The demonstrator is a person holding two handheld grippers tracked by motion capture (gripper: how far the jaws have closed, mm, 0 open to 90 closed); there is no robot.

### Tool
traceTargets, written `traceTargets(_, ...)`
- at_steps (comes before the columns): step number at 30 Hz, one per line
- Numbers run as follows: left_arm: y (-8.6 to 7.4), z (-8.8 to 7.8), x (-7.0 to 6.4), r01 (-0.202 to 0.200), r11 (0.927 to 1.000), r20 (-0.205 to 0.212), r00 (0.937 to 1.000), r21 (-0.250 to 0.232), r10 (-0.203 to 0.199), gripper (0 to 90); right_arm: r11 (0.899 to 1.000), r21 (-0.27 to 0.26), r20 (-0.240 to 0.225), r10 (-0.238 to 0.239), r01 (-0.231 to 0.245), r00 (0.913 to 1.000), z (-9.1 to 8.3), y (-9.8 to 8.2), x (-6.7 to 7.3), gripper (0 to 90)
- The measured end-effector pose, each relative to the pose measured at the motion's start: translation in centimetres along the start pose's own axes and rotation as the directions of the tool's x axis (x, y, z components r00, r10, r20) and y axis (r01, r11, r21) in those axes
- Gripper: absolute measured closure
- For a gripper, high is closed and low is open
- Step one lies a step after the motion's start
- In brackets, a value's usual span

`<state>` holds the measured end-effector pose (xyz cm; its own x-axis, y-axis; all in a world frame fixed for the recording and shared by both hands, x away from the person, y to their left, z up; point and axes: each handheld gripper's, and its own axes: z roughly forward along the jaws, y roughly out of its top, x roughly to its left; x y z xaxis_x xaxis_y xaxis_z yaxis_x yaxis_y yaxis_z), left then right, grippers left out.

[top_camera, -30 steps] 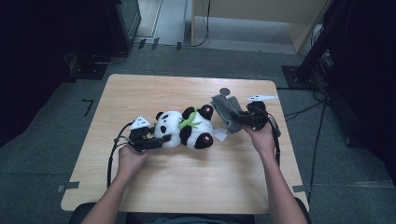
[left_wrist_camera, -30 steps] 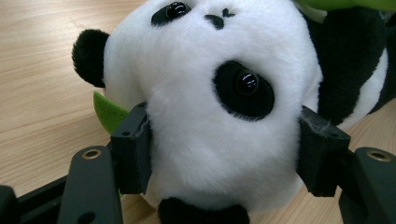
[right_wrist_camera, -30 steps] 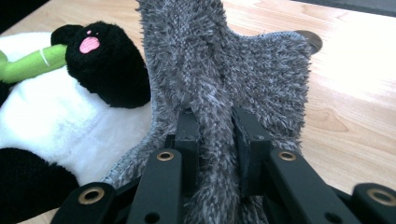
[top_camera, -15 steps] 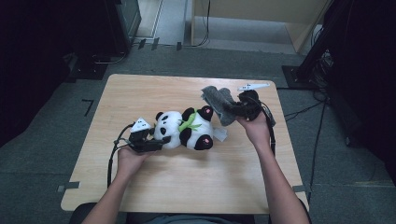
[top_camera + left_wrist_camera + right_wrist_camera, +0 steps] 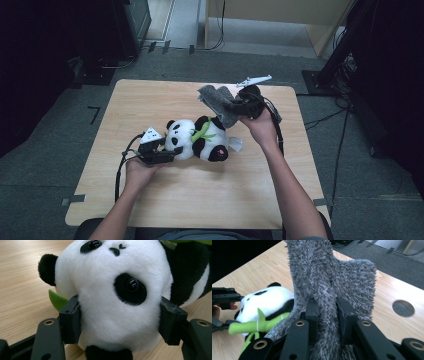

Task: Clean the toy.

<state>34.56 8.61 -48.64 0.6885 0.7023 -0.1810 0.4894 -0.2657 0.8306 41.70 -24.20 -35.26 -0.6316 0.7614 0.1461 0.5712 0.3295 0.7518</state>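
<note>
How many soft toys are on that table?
1: a panda toy lying mid-table, its head clamped by the left gripper. The right gripper holds a grey cloth above it.

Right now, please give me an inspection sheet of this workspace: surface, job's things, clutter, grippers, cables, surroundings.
Surface: light wooden table, with a round hole in it.
Job's things: panda toy lying on the table with a green leaf; grey cloth lifted above it.
Clutter: nothing seen.
Grippers: left gripper clamps the panda's head; right gripper is shut on the cloth.
Cables: black cable trails from the left gripper; another from the right.
Surroundings: grey carpet floor, dark equipment around.
</note>
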Motion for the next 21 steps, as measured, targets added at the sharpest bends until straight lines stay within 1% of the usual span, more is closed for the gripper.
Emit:
traceTargets(2,0.0,0.0,0.0,0.001,1.0,0.0,1.0,-0.001,-0.001,31.8,1.0,0.005,-0.014,-0.012,0.012,0.9998,0.6,0.6,0.6,74.6)
traceTargets(4,0.0,0.0,0.0,0.001,1.0,0.0,1.0,-0.001,-0.001,31.8,1.0,0.009,-0.017,-0.013,0.013,0.9998,0.7,0.8,0.9,74.6)
traceTargets(5,0.0,0.0,0.0,0.0,1.0,-0.001,1.0,0.0,0.0,31.8,1.0,0.011,-0.026,-0.022,0.022,0.9994,1.1,1.2,1.3,74.6)
traceTargets(6,0.0,0.0,0.0,-0.001,1.0,-0.002,1.0,0.0,0.001,31.8,1.0,0.011,-0.026,-0.022,0.022,0.9994,1.1,1.2,1.3,74.6)
traceTargets(7,0.0,0.0,0.0,-0.001,1.0,-0.003,1.0,0.001,0.001,31.8,1.0,0.017,-0.04,-0.024,0.025,0.9989,1.6,1.5,1.8,74.5)
traceTargets(8,0.0,0.0,0.0,-0.001,1.0,-0.003,1.0,0.001,0.001,31.8,1.0,0.017,-0.04,-0.024,0.025,0.9989,1.6,1.5,1.8,74.5)
traceTargets(9,0.0,0.0,-0.1,-0.001,1.0,-0.004,1.0,-0.001,0.001,31.8,0.999,0.017,-0.05,-0.032,0.033,0.9983,1.9,1.7,2.0,74.5)
traceTargets(11,0.0,0.0,-0.1,-0.003,1.0,-0.004,1.0,-0.001,0.003,31.7,0.999,0.022,-0.064,-0.033,0.034,0.9974,2.5,1.9,2.5,74.4)
traceTargets(12,0.0,0.0,0.0,-0.003,1.0,-0.004,1.0,-0.001,0.003,31.6,0.999,0.021,-0.075,-0.037,0.039,0.9965,2.9,2.0,2.8,74.4)
traceTargets(18,0.0,0.0,-0.1,-0.002,1.0,-0.004,1.0,0.0,0.002,31.6,0.996,0.063,-0.117,-0.06,0.068,0.9913,5.3,2.3,4.4,73.9)
traceTargets(21,0.0,0.0,-0.1,-0.002,1.0,-0.005,1.0,0.0,0.002,31.6,0.991,0.095,-0.134,-0.076,0.089,0.988,6.9,2.4,5.4,73.5)
